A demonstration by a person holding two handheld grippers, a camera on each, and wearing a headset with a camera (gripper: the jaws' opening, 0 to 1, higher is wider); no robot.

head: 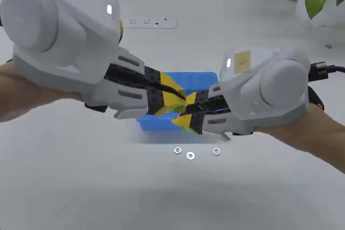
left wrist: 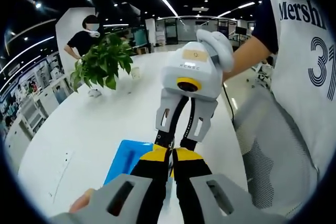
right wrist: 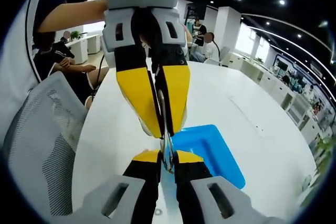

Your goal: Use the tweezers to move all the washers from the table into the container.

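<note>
**Tweezers pinched between both grippers, washers on the surface**

Tweezers [right wrist: 166,148] are held from two sides. The right gripper [right wrist: 167,157] has its fingers closed on the near part. The left gripper [left wrist: 171,156], entering the right gripper view from 12 o'clock, has its fingers pressed together on the rest. In the head view the two meet tip to tip above the blue container [head: 194,76]. Three washers [head: 190,155] lie on the white surface [head: 108,187], near the container at its 6 o'clock.
</note>
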